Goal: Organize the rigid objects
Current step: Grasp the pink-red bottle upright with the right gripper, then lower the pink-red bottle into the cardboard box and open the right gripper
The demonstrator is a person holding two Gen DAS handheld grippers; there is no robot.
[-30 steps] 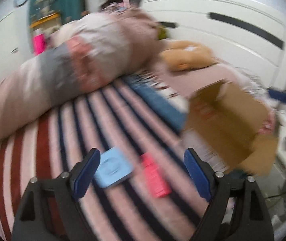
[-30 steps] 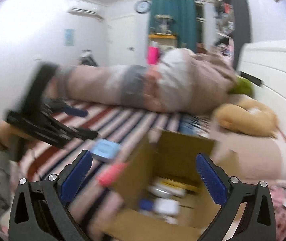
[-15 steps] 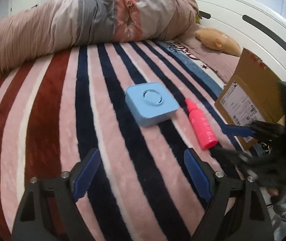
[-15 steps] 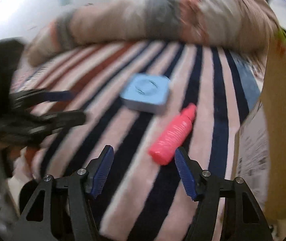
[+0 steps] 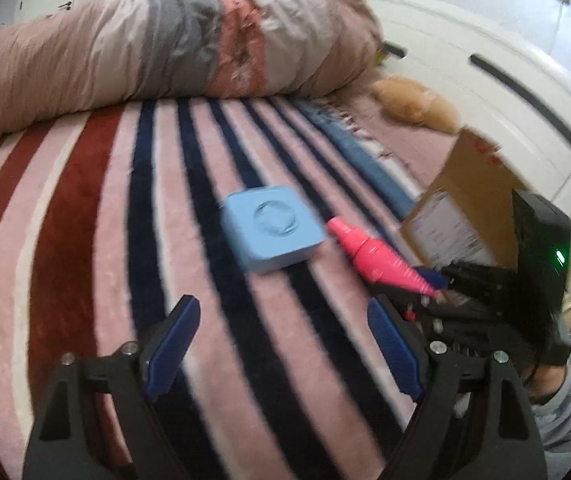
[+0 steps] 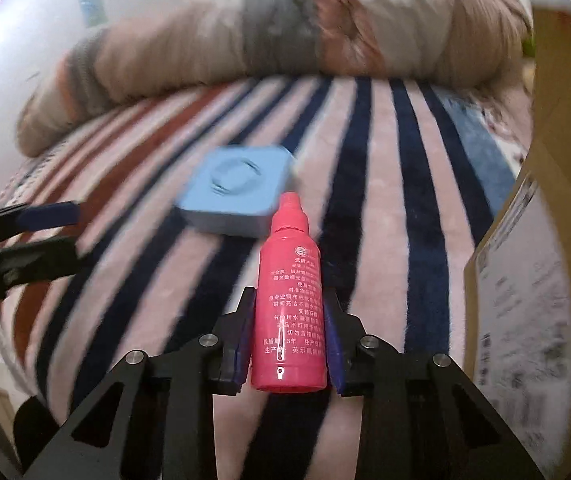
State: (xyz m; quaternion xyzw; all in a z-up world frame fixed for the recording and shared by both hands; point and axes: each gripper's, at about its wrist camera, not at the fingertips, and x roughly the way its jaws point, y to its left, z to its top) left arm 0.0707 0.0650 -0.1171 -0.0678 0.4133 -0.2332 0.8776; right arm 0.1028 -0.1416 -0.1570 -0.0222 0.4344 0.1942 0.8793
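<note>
A pink bottle (image 6: 290,304) lies on the striped blanket, nozzle pointing away toward a light blue square box (image 6: 237,192). My right gripper (image 6: 288,320) is shut on the pink bottle's body. In the left wrist view the blue box (image 5: 273,228) sits ahead of my open, empty left gripper (image 5: 281,344), with the pink bottle (image 5: 377,258) to its right, held by the right gripper (image 5: 433,284).
An open cardboard box (image 5: 469,200) stands on the bed at the right, also at the right edge of the right wrist view (image 6: 545,240). A rolled duvet (image 5: 157,52) lies across the far side. A white headboard (image 5: 505,64) and a tan plush toy (image 5: 413,108) are behind.
My right gripper moved in over the pink bottle and closed on it. My left gripper shifted slightly, staying open short of the blue box.
</note>
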